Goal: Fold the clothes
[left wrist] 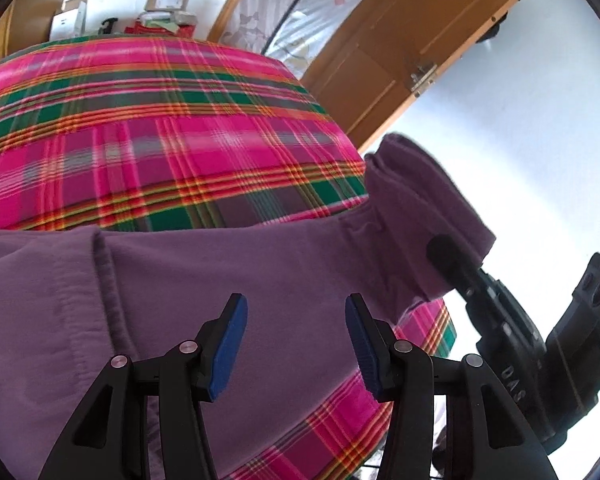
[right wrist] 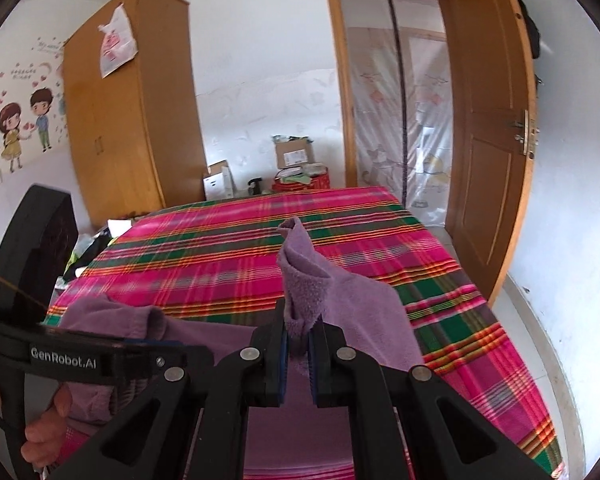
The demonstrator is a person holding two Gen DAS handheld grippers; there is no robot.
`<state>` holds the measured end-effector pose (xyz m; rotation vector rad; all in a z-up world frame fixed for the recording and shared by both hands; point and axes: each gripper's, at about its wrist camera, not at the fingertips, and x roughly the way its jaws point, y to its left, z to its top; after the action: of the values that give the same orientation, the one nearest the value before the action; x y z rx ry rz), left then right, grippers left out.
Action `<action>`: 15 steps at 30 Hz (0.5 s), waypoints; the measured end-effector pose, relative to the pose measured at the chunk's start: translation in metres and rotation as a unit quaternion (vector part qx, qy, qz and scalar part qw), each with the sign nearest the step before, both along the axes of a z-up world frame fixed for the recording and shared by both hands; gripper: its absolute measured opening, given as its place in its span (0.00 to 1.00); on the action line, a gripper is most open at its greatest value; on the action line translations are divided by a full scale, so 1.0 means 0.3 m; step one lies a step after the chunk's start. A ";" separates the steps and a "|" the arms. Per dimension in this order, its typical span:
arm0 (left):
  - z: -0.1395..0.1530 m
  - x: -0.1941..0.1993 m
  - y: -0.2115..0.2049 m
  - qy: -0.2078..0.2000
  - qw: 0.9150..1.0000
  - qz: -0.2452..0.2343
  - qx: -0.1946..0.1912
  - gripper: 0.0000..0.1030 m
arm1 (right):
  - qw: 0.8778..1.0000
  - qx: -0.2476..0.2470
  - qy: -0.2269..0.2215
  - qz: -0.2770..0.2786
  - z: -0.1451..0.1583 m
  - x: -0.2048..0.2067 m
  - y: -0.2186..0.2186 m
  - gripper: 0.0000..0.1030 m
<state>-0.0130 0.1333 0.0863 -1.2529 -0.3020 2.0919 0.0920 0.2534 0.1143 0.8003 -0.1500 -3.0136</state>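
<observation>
Bedroom scene, near to far: a purple fleece garment (left wrist: 220, 280) lies across the near edge of a bed (right wrist: 260, 248) covered in a pink, green and orange plaid sheet. Over it the left gripper (left wrist: 296, 336) hangs with its blue-padded jaws wide apart and nothing between them. The right gripper (right wrist: 298, 354) has its jaws pinched narrow on a bunched fold of the fleece, lifting that corner so it stands above the rest of the cloth near the bed's right edge. White lettering on the left tool's black body, seen from the right wrist camera, reads "GenRobot.AI"; the letters "DAS" show on the right tool in the left wrist view. Beyond the bed's far edge sit cardboard boxes (right wrist: 294, 152) and a red container. A tall wooden wardrobe (right wrist: 128, 112) with a plastic bag hung on it stands in the far left corner, cartoon wall stickers (right wrist: 24, 124) beside it. An open wooden door (right wrist: 492, 128) stands at right.
</observation>
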 end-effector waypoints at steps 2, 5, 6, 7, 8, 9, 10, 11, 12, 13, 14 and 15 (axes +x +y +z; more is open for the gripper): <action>0.003 0.007 -0.017 0.002 1.000 0.004 0.005 0.52 | 1.000 -0.004 -0.005 0.007 -0.010 -0.007 -0.021 0.08; 0.011 0.012 -0.043 0.015 1.000 0.023 0.005 0.52 | 1.000 -0.008 -0.014 0.020 -0.030 -0.020 -0.057 0.08; 0.015 0.013 -0.050 0.022 0.999 0.030 0.000 0.52 | 0.999 -0.011 -0.017 0.025 -0.037 -0.026 -0.070 0.08; 0.017 0.014 -0.057 0.025 0.999 0.034 -0.002 0.52 | 0.999 -0.014 -0.020 0.028 -0.044 -0.031 -0.082 0.08; 0.019 0.014 -0.068 0.025 0.999 0.036 0.000 0.52 | 0.999 -0.018 -0.022 0.031 -0.051 -0.036 -0.091 0.08; 0.019 0.011 -0.079 0.022 0.999 0.037 0.004 0.52 | 0.999 -0.021 -0.025 0.036 -0.060 -0.040 -0.103 0.08; 0.017 0.010 -0.091 0.021 0.999 0.040 0.008 0.52 | 0.999 -0.025 -0.028 0.040 -0.069 -0.045 -0.115 0.08; 0.017 0.010 -0.099 0.022 0.999 0.044 0.007 0.52 | 0.998 -0.027 -0.031 0.044 -0.078 -0.050 -0.128 0.08; 0.016 0.010 -0.106 0.024 0.999 0.048 0.006 0.52 | 0.998 -0.029 -0.035 0.048 -0.088 -0.053 -0.140 0.08; 0.016 0.011 -0.113 0.026 0.998 0.052 0.004 0.52 | 0.997 -0.032 -0.039 0.053 -0.099 -0.056 -0.152 0.08; 0.012 0.008 -0.120 0.026 0.998 0.054 0.003 0.52 | 0.997 -0.033 -0.043 0.057 -0.109 -0.058 -0.162 0.08; 0.006 0.002 -0.125 0.024 0.998 0.056 0.002 0.52 | 0.997 -0.034 -0.046 0.059 -0.119 -0.059 -0.168 0.08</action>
<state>-0.0122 0.0957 0.0882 -1.2049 -0.3618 2.2112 0.0745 0.2029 0.0784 0.9083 -0.1994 -2.8468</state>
